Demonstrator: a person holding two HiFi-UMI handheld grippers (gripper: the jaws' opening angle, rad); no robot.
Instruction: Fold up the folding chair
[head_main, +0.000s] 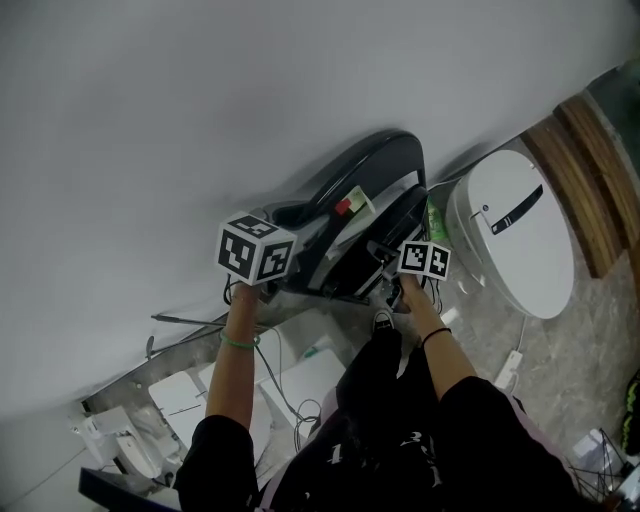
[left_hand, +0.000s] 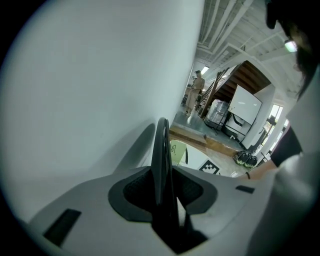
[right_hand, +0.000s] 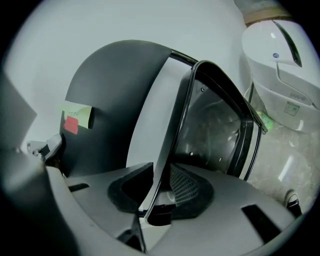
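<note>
folding chair: nearly flat, stood on edge near white wall, beside white lidded bin | left tool: clamped on its thin dark edge | right tool: clamped on its frame rail | judged: both sides gripped so the halves can be pressed together and steadied

Black sleeves, green wristband

Beneath me, the grey stone-patterned floor carries a white rounded appliance beside a wooden plank, a white cable, and white boxes at my left.
</note>
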